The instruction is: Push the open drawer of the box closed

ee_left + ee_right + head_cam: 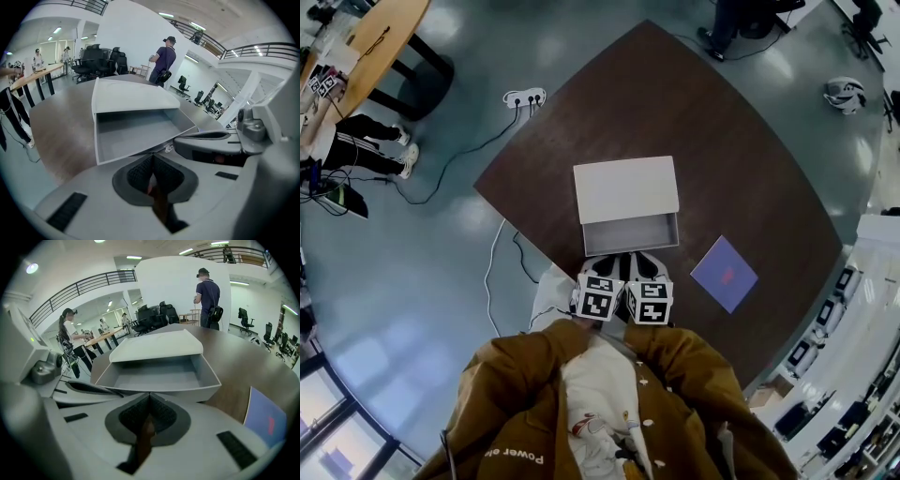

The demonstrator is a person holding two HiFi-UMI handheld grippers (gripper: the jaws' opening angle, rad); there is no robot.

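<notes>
While I am holding both tools low and level just ahead of my chest, side by side, my left gripper (152, 164) and right gripper (149, 404) are both sitting clenched, pads pressed together with nothing between them. Their tips are pointing toward 12 o'clock, just short of the drawer (630, 246); I cannot tell whether they are touching its front wall. A purple sheet (724, 273) is lying at 3 o'clock from them on the dark table (750, 169). The drawer is standing pulled out toward me, empty, from the white box (625, 187) beyond. I am judging it to be thin, light board that slides easily but may skew or shove the whole box, so I am favouring a flat push on the front wall, one tip near each end.
</notes>
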